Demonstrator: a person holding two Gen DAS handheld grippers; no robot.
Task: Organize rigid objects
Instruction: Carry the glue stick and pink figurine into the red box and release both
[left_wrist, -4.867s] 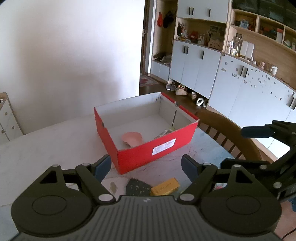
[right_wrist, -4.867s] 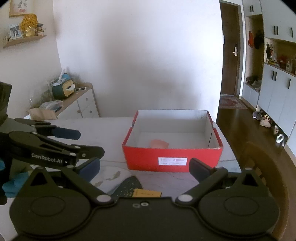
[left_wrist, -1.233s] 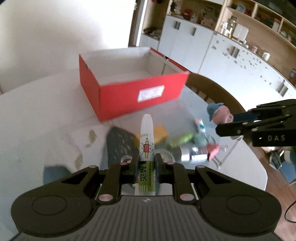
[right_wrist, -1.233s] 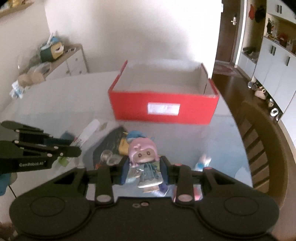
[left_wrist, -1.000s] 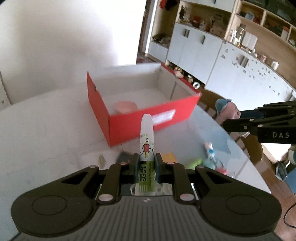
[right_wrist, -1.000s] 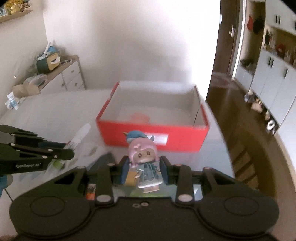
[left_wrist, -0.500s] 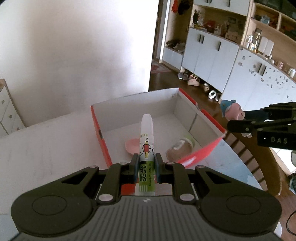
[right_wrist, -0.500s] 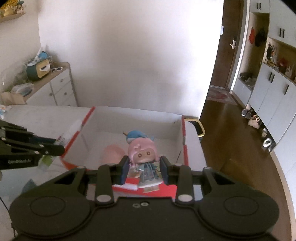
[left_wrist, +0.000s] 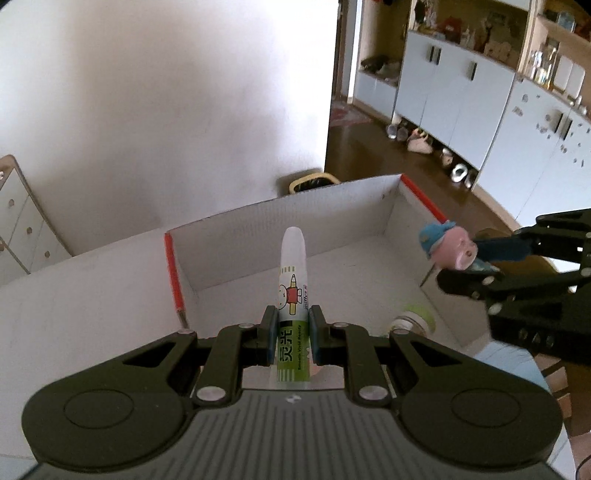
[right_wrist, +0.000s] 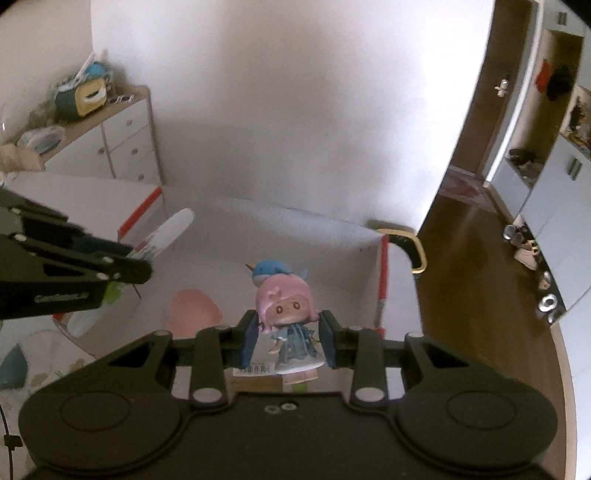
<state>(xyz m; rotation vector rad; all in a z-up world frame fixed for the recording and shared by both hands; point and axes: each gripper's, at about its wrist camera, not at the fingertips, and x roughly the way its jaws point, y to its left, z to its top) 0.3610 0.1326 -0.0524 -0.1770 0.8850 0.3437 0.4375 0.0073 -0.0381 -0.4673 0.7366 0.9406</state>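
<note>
Both loads hang over the box: left gripper clamped on the tube, pointing forward; right gripper clamped on the doll, seemingly nearer the right wall.

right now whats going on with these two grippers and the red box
A person is tidying small items into the red box with a handheld gripper in each hand. The left gripper is shut on a white and green marker, and the right gripper is shut on a pink-haired doll figure. Both are held over the open box, neither item released. A pink dish and a small bottle already lie inside.
</note>
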